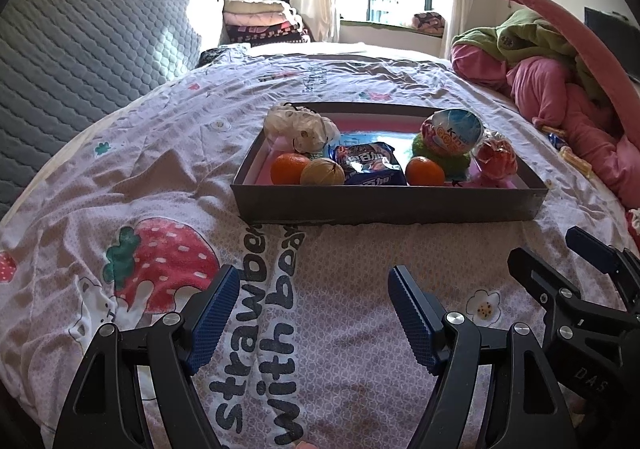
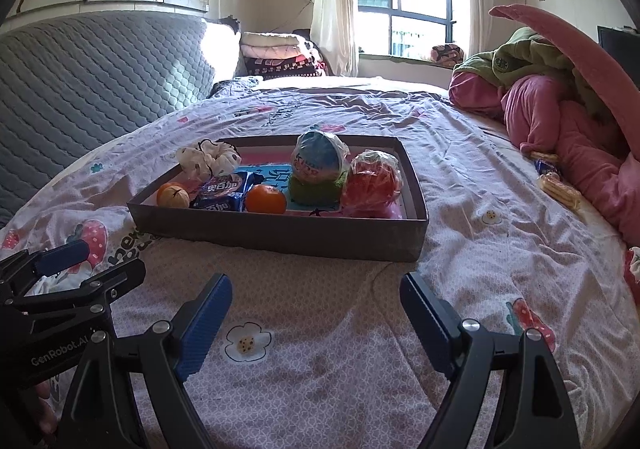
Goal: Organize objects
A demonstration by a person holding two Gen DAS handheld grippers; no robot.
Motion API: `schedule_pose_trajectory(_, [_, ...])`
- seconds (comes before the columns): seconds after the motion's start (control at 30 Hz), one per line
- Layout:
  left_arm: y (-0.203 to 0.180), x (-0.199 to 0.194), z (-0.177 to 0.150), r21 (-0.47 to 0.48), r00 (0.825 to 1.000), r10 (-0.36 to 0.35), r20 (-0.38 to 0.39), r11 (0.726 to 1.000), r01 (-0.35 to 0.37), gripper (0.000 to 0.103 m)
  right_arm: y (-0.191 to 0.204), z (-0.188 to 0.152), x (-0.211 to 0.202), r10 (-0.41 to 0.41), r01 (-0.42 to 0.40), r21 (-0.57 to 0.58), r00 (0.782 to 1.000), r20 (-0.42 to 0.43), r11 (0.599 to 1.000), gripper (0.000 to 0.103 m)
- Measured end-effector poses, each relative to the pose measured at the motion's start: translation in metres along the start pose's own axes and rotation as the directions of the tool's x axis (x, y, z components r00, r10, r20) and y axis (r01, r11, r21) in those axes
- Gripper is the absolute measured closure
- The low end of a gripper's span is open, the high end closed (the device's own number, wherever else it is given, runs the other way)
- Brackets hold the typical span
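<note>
We hold both grippers low over the printed bedsheet [image 2: 460, 189], short of the shallow box [image 2: 280, 237] at twelve o'clock. The left gripper [image 1: 314, 313] and the right gripper [image 2: 316, 323] both stand wide apart with nothing between the pads, probably ready for a next pick. The box already gathers oranges [image 2: 265, 199], a snack packet [image 2: 224, 193] and a wrapped egg [image 2: 318, 161]. Loose snacks [image 2: 558, 187] lie at two o'clock beside the pink bedding [image 2: 560, 129], apparently unsorted.
</note>
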State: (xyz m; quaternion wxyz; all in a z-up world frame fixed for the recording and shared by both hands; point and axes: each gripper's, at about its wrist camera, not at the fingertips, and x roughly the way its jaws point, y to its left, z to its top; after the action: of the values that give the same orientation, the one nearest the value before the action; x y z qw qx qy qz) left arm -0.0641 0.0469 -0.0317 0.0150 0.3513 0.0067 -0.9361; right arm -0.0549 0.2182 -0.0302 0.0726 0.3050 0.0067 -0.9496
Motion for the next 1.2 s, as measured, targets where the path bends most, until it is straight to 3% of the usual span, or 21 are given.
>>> schedule_pose_trajectory(1.2, [0.007, 0.009, -0.013, 0.021, 1.000, 0.012, -0.022, 1.000, -0.012, 0.025, -0.004, -0.013, 0.010, -0.006, 0.006, -0.010, 0.999, -0.048, 1.000, 0.017])
